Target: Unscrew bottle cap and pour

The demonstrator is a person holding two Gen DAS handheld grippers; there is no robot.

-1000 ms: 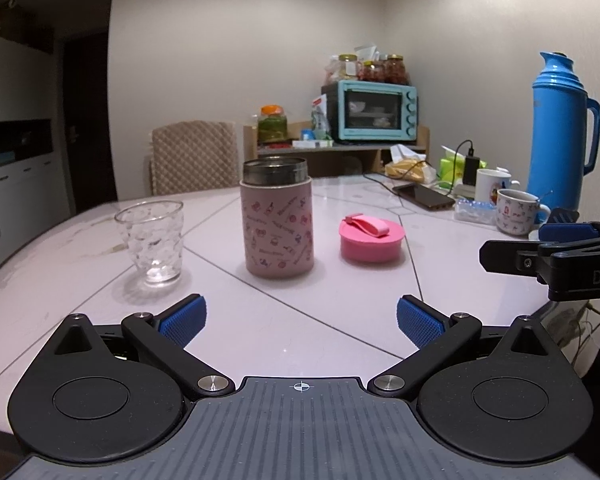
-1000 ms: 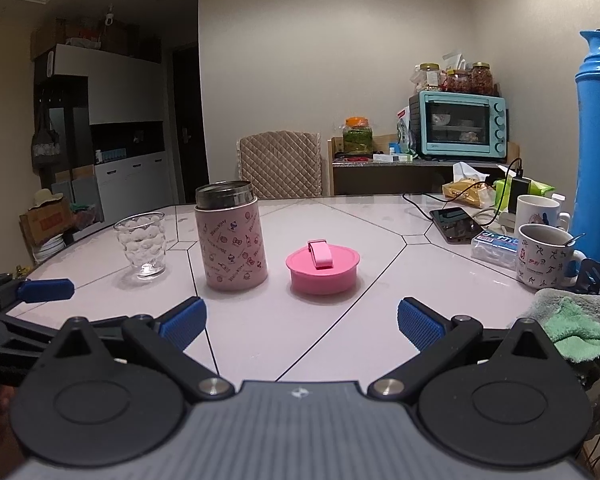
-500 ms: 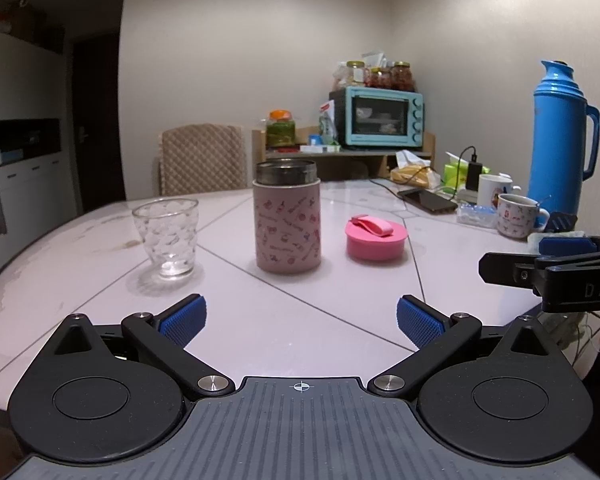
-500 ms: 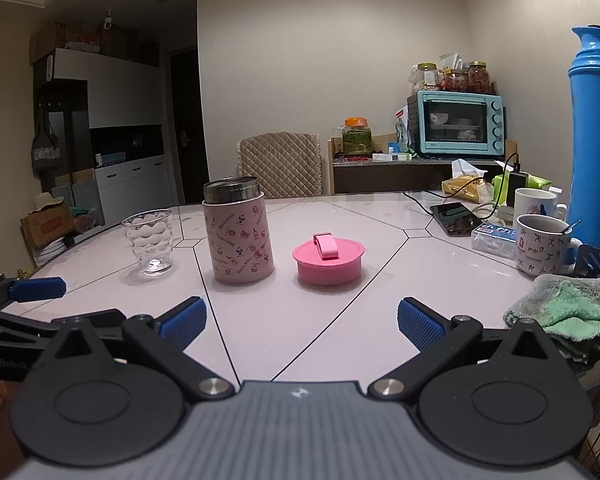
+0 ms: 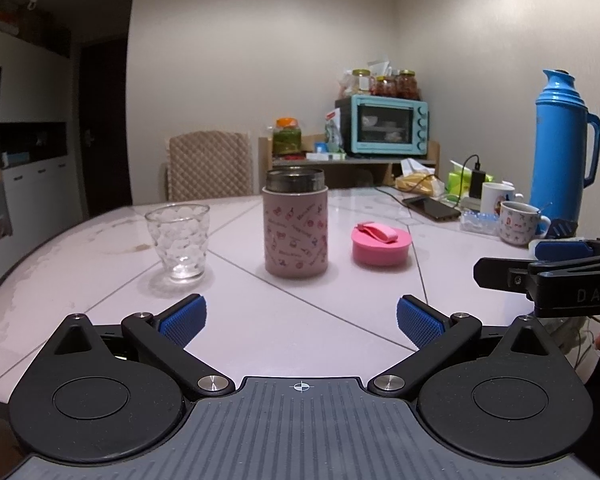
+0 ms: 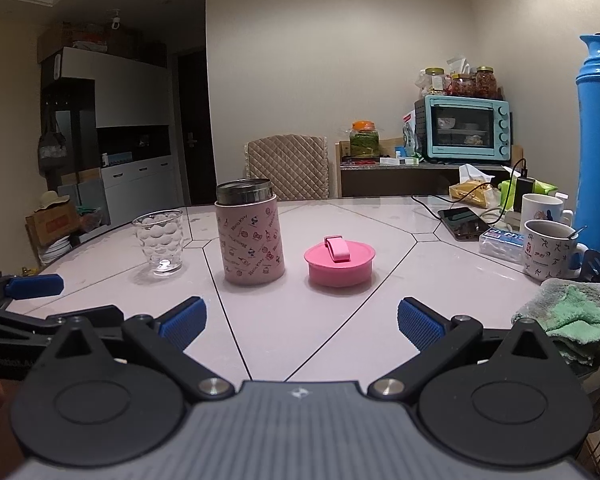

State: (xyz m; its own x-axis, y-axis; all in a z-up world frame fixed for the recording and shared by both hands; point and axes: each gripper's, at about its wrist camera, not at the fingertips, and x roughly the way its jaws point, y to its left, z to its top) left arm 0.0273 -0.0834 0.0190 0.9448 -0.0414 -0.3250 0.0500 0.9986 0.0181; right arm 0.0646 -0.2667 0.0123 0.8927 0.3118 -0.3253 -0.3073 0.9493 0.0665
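Note:
A pink patterned bottle [image 5: 295,227] [image 6: 250,238] stands upright in the middle of the table, its steel mouth uncovered. Its pink cap [image 5: 381,245] [image 6: 339,260] lies flat on the table just right of it. Left of the bottle stands a clear dimpled glass [image 5: 179,238] [image 6: 159,241]; I see no liquid in it. My left gripper [image 5: 301,318] is open and holds nothing, well short of the bottle. My right gripper [image 6: 301,319] is open too, with nothing between its fingers, back near the table's front edge.
A tall blue thermos [image 5: 560,152], two mugs [image 6: 550,249], a phone [image 6: 463,222] with cables and a green cloth [image 6: 572,308] crowd the right side. A chair [image 6: 287,168] and a shelf with a teal oven [image 6: 464,128] stand behind the table [image 5: 300,300].
Both grippers have drawn back and risen a little, so the bottle, cap and glass look smaller and farther. Nothing on the table moved; both stayed open.

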